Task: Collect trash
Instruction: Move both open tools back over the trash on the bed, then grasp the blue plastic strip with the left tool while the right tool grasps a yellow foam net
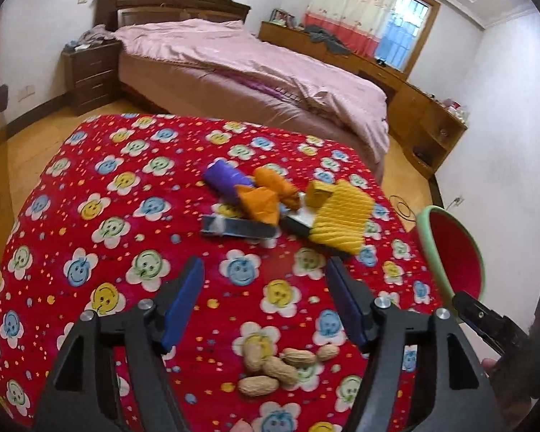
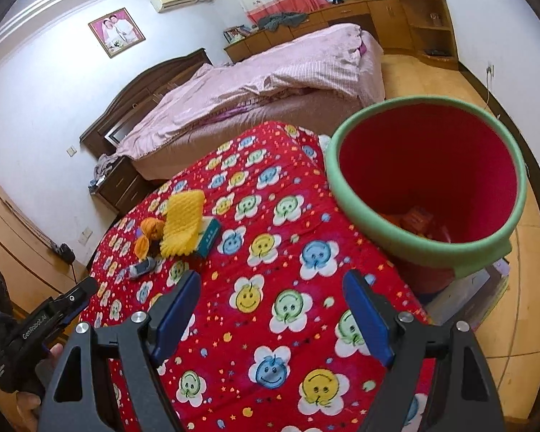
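A pile of trash lies on the red smiley-flower cloth (image 1: 100,237): a purple roll (image 1: 223,179), orange wrappers (image 1: 266,198), a yellow foam net (image 1: 342,216) over a small box (image 1: 298,221), and a grey wrapper (image 1: 234,229). Several peanuts (image 1: 277,363) lie near, under my left gripper (image 1: 264,270), which is open and empty. A red bin with a green rim (image 2: 424,176) stands at the table's right edge, with some trash inside. My right gripper (image 2: 271,288) is open and empty, just left of the bin. The pile also shows in the right wrist view (image 2: 180,226).
A bed with a pink cover (image 1: 255,68) stands beyond the table. A dark nightstand (image 1: 90,72) is at its left, and wooden cabinets (image 1: 424,115) run along the right wall. The other gripper (image 2: 36,331) shows at the right wrist view's left edge.
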`<state>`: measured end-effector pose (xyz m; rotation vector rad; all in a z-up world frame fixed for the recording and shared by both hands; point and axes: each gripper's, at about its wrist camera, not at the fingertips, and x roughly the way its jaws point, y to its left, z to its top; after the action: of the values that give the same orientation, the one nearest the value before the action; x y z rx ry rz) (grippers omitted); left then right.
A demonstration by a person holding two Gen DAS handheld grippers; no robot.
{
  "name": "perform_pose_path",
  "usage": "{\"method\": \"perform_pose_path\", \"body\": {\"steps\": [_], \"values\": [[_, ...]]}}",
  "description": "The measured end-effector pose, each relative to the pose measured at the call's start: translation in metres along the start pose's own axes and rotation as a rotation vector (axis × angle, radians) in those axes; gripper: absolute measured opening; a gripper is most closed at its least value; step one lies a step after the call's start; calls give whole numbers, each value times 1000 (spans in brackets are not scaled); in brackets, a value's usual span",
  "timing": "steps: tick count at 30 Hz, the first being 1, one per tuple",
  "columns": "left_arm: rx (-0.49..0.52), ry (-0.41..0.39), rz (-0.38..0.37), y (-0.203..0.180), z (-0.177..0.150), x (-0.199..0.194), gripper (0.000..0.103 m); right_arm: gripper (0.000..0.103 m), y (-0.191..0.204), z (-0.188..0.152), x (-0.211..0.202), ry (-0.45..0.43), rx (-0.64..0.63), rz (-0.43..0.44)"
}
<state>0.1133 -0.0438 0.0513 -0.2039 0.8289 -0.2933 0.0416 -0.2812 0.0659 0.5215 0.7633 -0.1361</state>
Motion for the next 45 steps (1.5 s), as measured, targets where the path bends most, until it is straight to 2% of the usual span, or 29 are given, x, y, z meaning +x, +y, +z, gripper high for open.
{"method": "perform_pose_path", "body": {"steps": [1,3,7,9,11,21,27,31,35,45], "values": [[-5,3,6,3,-1,3,70,83,1,-2,2,7,-1,-3],[-16,11,31,9,-1,8,80,83,4,-4,7,18,-5,-9],[-20,-7,72,18,-1,19,82,85,4,-9,13,35,-7,-19],[-10,-11,87,19,0,26,91,87,2,-11,15,50,2,-13],[2,-7,96,20,2,34,93,87,-1,-13,19,63,12,-14],[135,41,108,3,14,79,93,87,-10,-12,36,98,30,-29],[181,70,177,-4,19,102,93,88,-9,-11,38,95,16,-36],[138,101,168,5,19,110,89,88,-5,-11,41,96,-2,-47],[89,84,148,16,23,106,75,88,-1,-11,43,97,-19,-49],[58,43,76,28,15,68,75,88,19,-11,48,114,-61,-34]]}}
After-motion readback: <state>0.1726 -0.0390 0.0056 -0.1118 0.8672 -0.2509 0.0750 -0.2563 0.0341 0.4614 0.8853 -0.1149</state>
